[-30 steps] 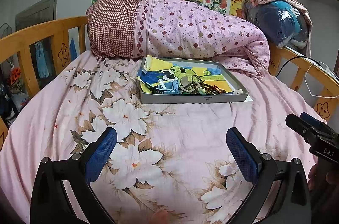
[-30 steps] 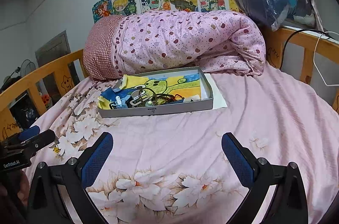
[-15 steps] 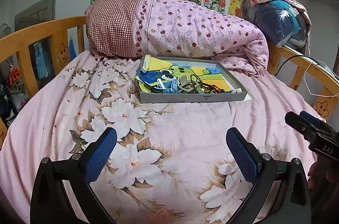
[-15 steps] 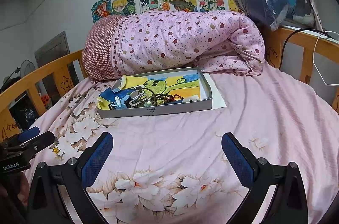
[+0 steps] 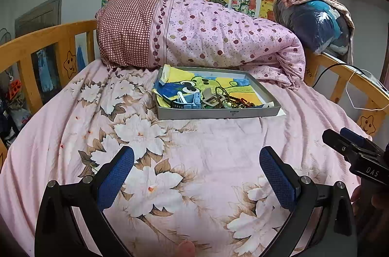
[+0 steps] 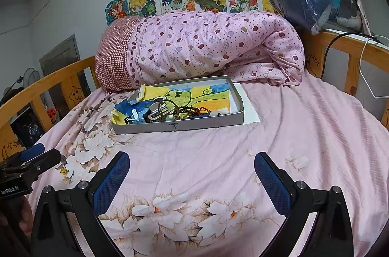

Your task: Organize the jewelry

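The jewelry [image 5: 218, 100] lies heaped in the near part of a shallow grey tray [image 5: 218, 113], which sits on the pink flowered bedsheet [image 5: 170, 147] just in front of the rolled quilt [image 5: 206, 38]. I can make out a loop of cord, dark beads, a pale buckle-like piece and some light blue plastic bits, all tangled close together on a cartoon drawing [image 6: 194, 93] that lines the tray; what each piece is I cannot tell exactly. The far half of the tray holds only the drawing. Heaped like this, the pile would suit a sorting still ahead as well as one that ended by gathering everything into the tray.

I hold both tools low over the sheet, well short of the tray and aimed at it, I judge so that the whole heap stays in sight. My left gripper [image 5: 197, 169] has its jaws spread wide, with nothing between them but bedsheet. My right gripper [image 6: 192, 172] is just as wide apart and also empty, touching nothing.
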{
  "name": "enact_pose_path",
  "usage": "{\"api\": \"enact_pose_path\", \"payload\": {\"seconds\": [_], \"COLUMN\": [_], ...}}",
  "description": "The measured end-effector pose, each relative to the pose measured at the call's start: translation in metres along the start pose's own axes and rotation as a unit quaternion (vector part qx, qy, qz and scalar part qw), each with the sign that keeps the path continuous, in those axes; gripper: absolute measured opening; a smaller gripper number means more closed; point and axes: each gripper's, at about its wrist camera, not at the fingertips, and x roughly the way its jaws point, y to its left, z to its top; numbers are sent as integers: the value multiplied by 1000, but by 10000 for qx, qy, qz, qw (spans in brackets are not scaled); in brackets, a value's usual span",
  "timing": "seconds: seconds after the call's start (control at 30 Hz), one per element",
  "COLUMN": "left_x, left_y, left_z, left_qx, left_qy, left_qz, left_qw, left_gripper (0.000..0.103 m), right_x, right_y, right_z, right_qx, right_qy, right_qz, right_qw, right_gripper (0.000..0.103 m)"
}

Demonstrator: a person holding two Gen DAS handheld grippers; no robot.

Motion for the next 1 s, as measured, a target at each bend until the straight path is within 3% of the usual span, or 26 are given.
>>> {"api": "enact_pose_path", "payload": {"seconds": [1.0], "left_x": [1], "left_y": [0], "left_z": [-5], "left_qx": [2], "left_qy": [65], "left_qz": [87], "left_qw": [9999], "left_gripper": [101], "right_x": [4], "right_y": [3], "right_z": [-5], "right_qx": [7], "right_qy": [79], "right_qz": [-10], "right_qw": [10000], "right_gripper": [103]}}
